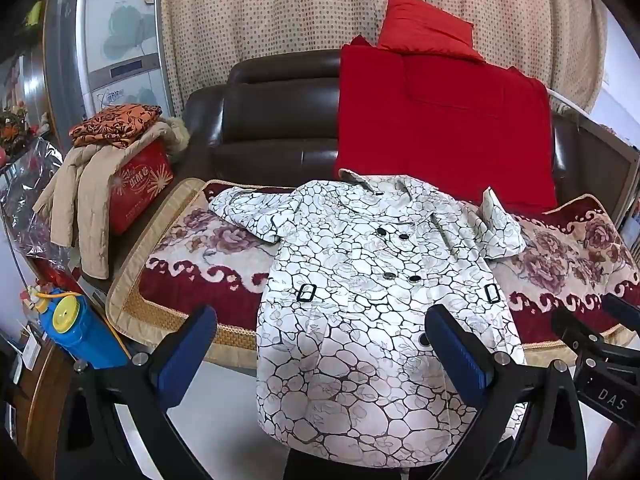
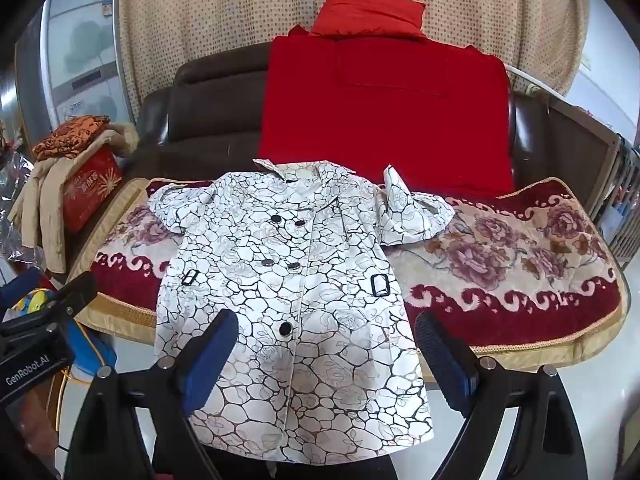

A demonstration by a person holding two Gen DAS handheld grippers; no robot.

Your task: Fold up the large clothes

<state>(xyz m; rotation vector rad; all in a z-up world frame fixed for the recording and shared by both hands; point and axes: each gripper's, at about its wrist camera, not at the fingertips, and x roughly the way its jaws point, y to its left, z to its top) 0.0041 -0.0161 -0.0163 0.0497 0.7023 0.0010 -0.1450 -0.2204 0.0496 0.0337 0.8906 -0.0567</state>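
Left wrist view shows the white, black-veined, double-breasted fabric coat [image 1: 360, 280] lying flat and unfolded on the floral red sofa cover [image 1: 192, 264], both grippers' jaws apart and empty above its hem, all folding left.

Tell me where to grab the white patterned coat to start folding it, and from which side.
Take the white patterned coat by its short sleeves, each open gripper coming in from its own outer side: left gripper, right gripper. The coat lies flat, buttoned, front up, sleeves spread sideways on the floral cushion.
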